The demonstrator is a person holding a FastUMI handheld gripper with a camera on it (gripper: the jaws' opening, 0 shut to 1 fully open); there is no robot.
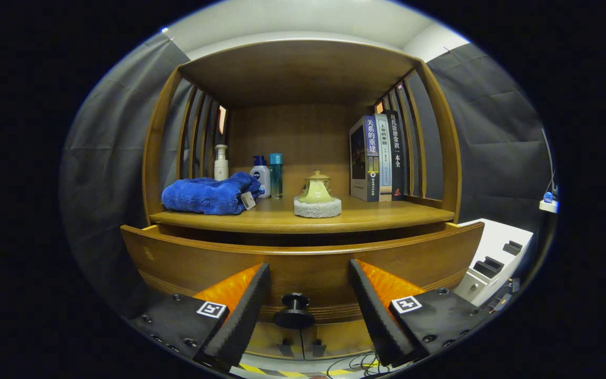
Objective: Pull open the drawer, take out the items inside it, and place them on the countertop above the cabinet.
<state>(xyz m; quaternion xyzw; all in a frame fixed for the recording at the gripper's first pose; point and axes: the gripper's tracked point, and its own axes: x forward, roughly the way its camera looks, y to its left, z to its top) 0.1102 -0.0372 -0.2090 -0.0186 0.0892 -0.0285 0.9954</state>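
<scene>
- The hand-held gripper (303,310) sits at the bottom centre of the frame with its fingers spread wide, touching nothing; the drawer knob (293,310) stands in the gap between them, apart from either finger (245,310).
- The drawer (303,263) spans the lower middle of the frame and stands pulled out a little: a dark gap shows between its front panel and the worktop (303,218) edge above it. Its inside is hidden, so I cannot tell what lies in it, if anything.
- On the worktop, mid-frame, lie a blue towel (208,196) at left, three bottles (261,176) behind it, a small lidded pot (316,192) on a white pad in the centre and books (379,158) at right. Any of these could have come from the drawer; the scene does not settle it.
- This fits either a pull under way on the knob or a drawer left ajar once emptied, so I judge only the handling.
- If the knob is to be gripped: centre it between the fingers, close on its narrow stem behind the round head, and draw straight back, level with the drawer's run.
- A crooked pull would likely jam the wide front panel or let the fingers slip off the small knob.
- Keep the fingers clear of the panel's curved face while closing.
</scene>
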